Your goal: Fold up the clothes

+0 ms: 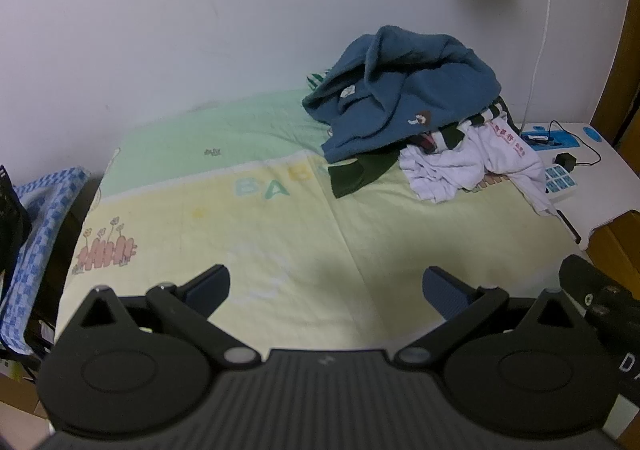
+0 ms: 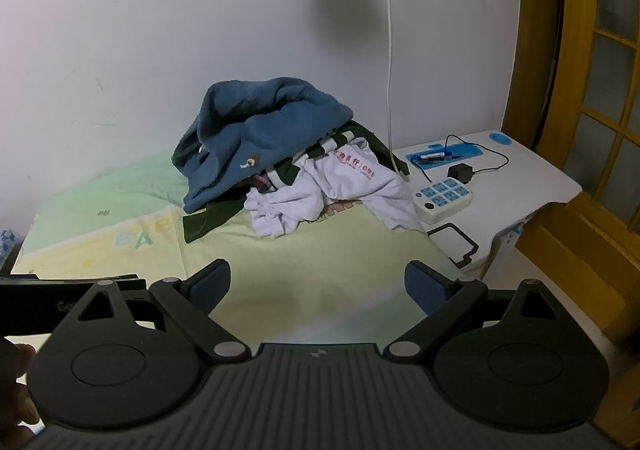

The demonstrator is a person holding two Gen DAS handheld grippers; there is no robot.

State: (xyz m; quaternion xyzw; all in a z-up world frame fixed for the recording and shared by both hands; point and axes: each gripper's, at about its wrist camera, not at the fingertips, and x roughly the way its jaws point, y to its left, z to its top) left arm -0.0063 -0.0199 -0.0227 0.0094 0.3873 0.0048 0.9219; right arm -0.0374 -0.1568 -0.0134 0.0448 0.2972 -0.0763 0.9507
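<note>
Both the left gripper (image 1: 326, 288) and right gripper (image 2: 318, 284) hang side by side with jaws spread wide and nothing in them, over a bare stretch of pastel yellow-and-green baby blanket (image 1: 248, 209) that covers the work surface. The clothes pile (image 2: 280, 165) sits at the far end against the white wall (image 2: 160, 29), a blue fleece (image 1: 408, 89) on top with a white garment (image 2: 352, 181) and dark green striped bits spilling out under it. Right of the pile is a white side table (image 2: 532, 177) with a power strip (image 2: 444, 199) and a black adapter (image 2: 460, 171), then a yellow wooden door (image 2: 592, 89).
</note>
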